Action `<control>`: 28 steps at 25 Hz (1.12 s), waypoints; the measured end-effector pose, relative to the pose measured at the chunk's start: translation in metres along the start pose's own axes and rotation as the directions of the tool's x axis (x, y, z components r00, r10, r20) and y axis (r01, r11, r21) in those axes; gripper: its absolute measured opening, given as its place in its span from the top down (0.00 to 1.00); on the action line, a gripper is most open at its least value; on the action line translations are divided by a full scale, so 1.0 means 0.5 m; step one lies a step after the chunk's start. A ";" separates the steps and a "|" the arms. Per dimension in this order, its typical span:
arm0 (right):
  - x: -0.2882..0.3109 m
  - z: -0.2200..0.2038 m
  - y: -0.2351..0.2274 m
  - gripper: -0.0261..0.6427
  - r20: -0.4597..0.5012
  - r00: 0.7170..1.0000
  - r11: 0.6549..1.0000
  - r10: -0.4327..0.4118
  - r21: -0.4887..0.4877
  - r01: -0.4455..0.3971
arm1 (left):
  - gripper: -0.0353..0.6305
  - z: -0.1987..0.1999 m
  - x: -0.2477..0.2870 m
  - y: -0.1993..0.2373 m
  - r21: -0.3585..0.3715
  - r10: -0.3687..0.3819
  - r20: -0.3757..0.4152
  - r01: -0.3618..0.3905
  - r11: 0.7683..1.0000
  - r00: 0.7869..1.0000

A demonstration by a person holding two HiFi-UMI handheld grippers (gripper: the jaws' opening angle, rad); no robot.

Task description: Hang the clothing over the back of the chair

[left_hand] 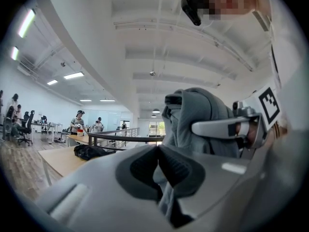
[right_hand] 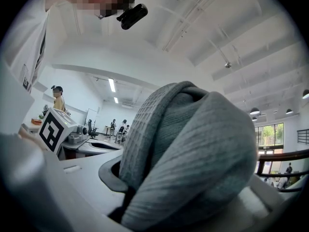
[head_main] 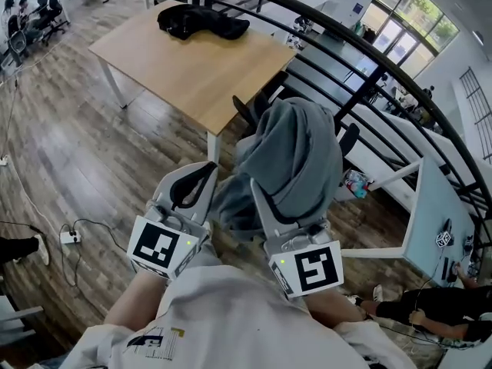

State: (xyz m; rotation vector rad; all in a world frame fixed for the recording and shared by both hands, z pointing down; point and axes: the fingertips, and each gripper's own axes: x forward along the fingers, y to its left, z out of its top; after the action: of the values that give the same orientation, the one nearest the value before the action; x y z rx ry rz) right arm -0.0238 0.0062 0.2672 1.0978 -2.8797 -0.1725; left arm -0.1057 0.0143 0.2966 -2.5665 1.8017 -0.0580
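Observation:
A grey knitted garment [head_main: 296, 156] hangs bunched up in the air between my two grippers. In the head view my right gripper [head_main: 265, 200] is shut on a thick fold of it, and the cloth drapes over the jaws and hides their tips. The right gripper view is filled by that fold [right_hand: 193, 149]. My left gripper [head_main: 206, 177] is shut on a thin edge of the same garment [left_hand: 166, 197], its dark pads meeting. Just beyond the garment stands a black chair [head_main: 250, 112], mostly hidden by the cloth.
A wooden table [head_main: 184, 68] stands ahead with a black garment [head_main: 201, 20] on its far side. A black railing [head_main: 369, 60] runs along the right. A white desk [head_main: 434, 206] and a seated person [head_main: 430, 306] are at lower right. A power strip [head_main: 71, 237] lies on the floor.

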 end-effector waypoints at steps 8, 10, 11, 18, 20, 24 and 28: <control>0.138 0.026 -0.079 0.71 0.018 0.995 0.995 -0.097 0.014 0.097 | 0.95 0.021 0.127 0.106 0.018 -0.093 -0.003 0.093 0.995 0.996; 0.169 0.028 -0.095 0.71 0.018 0.992 0.993 -0.122 0.014 0.121 | 0.95 0.023 0.156 0.127 0.021 -0.122 -0.005 0.122 0.992 0.993; 0.184 0.029 -0.102 0.70 0.016 0.991 0.991 -0.134 0.013 0.134 | 0.95 0.024 0.170 0.136 0.022 -0.137 -0.005 0.137 0.990 0.991; 0.261 0.035 -0.146 0.70 0.004 0.978 0.978 -0.208 0.007 0.208 | 0.95 0.032 0.246 0.192 0.023 -0.218 -0.006 0.218 0.976 0.976; 0.271 0.032 -0.156 0.70 -0.004 0.975 0.975 -0.221 0.006 0.221 | 0.95 0.028 0.262 0.201 0.015 -0.230 -0.011 0.230 0.973 0.973; 0.280 0.021 -0.179 0.70 -0.024 0.973 0.973 -0.229 0.001 0.229 | 0.95 0.028 0.286 0.203 0.007 -0.233 0.001 0.233 0.972 0.972; 0.290 0.007 -0.196 0.70 -0.040 0.977 0.978 -0.210 -0.007 0.210 | 0.95 0.021 0.305 0.198 -0.006 -0.215 -0.028 0.215 0.977 0.976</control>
State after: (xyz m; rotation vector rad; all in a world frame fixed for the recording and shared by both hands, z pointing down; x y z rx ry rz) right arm -0.0674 -0.1628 0.2531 1.3877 -2.7224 -0.1607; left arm -0.1465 -0.1628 0.2876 -2.7652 1.5253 -0.0937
